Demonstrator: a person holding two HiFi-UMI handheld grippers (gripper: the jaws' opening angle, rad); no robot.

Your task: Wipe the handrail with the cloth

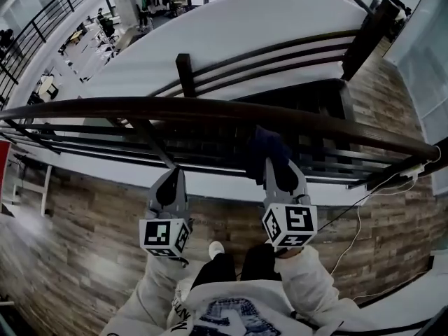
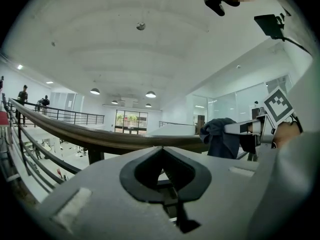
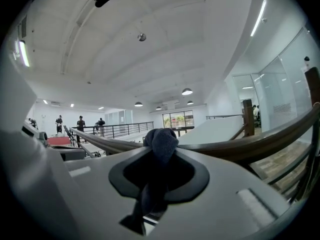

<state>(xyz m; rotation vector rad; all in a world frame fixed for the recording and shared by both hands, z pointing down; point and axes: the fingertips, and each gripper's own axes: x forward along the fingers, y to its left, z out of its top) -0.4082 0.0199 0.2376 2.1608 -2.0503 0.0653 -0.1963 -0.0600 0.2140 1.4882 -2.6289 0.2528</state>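
The right tongs (image 3: 160, 156) are clamped on a dark blue, crumpled cloth (image 3: 161, 140). A rounded wad of it bulges out past the tips, and a tail hangs down through the gap behind them. The left tongs (image 2: 161, 150) have their tips drawn together with nothing between them. They sit on the person's side of the dark brown, rounded wooden handrail (image 1: 210, 109), clear of it and lower than its top. The cloth wad sits right at the handrail's near edge, further along the handrail to the right of the left tongs. Whether it already presses on the wood cannot be told. The handrail curves across the whole head view on thin black metal bars, with an open drop beyond it. The cloth looks soft, light and limp, so it should fold round the handrail's curve easily. It may also bunch up or drag out of the grip if pushed hard. The hold near its middle, with a thick wad left proud, looks suitable. The handrail appears stiff and smooth, so it should take steady pressure.
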